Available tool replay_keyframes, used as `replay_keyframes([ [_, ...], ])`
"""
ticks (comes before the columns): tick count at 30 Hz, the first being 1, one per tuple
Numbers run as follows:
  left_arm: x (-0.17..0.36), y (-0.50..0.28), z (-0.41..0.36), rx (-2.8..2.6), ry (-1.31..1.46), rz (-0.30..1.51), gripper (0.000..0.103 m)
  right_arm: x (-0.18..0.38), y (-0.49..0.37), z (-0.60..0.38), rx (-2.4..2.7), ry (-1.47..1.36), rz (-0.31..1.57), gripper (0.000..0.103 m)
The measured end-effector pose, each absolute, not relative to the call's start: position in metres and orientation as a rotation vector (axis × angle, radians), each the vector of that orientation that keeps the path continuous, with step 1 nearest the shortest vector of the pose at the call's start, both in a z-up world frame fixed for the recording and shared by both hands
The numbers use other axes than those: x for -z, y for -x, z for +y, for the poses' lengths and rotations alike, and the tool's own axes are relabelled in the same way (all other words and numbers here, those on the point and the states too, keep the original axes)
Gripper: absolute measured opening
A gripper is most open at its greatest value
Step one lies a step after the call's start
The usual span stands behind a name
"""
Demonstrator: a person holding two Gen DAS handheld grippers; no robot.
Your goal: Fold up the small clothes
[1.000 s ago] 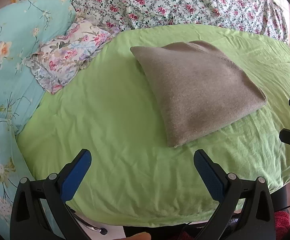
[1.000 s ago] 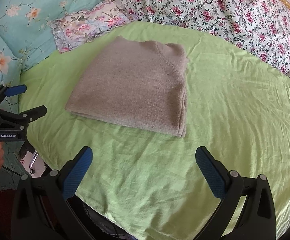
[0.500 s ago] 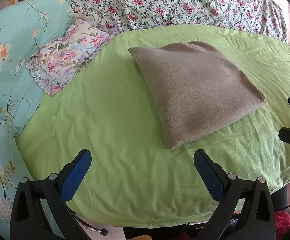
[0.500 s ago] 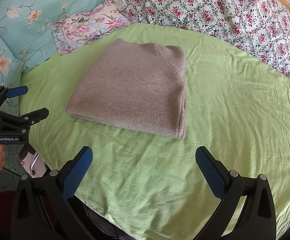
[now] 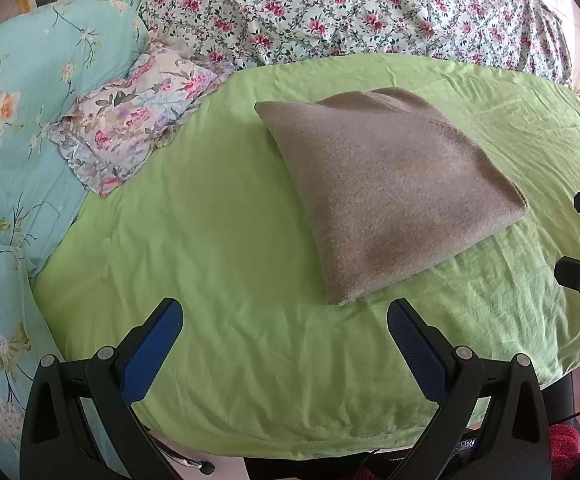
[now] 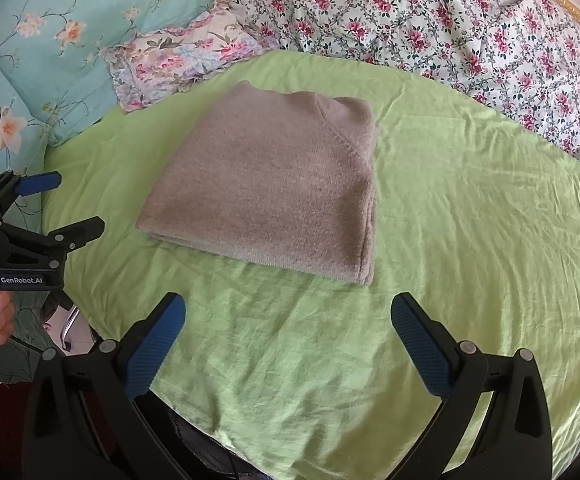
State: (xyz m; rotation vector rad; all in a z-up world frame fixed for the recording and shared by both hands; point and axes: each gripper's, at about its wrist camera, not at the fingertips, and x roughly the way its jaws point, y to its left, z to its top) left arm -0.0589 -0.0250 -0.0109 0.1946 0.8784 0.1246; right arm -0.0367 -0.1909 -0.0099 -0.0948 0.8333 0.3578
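On the green sheet (image 6: pixel 469 240), the folded sweater (image 6: pixel 274 196) lies ahead of your fingers. Both grippers, left gripper (image 5: pixel 286 344) and right gripper (image 6: pixel 288 340), are spread wide and hold nothing; its near corner points closer to your left one.

Soft matt cloth everywhere I look, hard plastic only on my tools.

The folded sweater (image 6: pixel 274 184) is a fuzzy taupe knit, its ribbed hem at the near edge; under it the green sheet (image 6: pixel 469 240) is thin, creased, matt cotton-like cloth. The floral quilt (image 6: pixel 429 20) along the bed's far edge looks printed and puckered. My fingers (image 6: pixel 154 348) carry textured blue pads on matt black plastic.
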Motion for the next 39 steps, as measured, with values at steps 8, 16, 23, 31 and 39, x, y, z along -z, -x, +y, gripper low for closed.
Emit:
replay_keyframes([
  [8,0.0103,0.0578,-0.0250,-0.125,-0.196,0.877,0.102,0.0095,0.0368,-0.1900,-0.359,0.095,0.833,0.103],
  [16,0.0089,0.0555,-0.0248,-0.123,-0.197,0.872,0.102,0.0073,0.0346,-0.1896,-0.365,0.096,0.827,0.102],
  [23,0.0068,0.0540,-0.0242,-0.121,-0.200,0.867,0.103,0.0068,0.0342,-0.1884,-0.364,0.095,0.827,0.103],
  [31,0.0059,0.0528,-0.0240,-0.119,-0.203,0.866,0.102,0.0072,0.0347,-0.1883,-0.363,0.094,0.828,0.103],
  [39,0.0057,0.0527,-0.0244,-0.119,-0.202,0.867,0.103,0.0073,0.0343,-0.1875,-0.363,0.094,0.829,0.103],
])
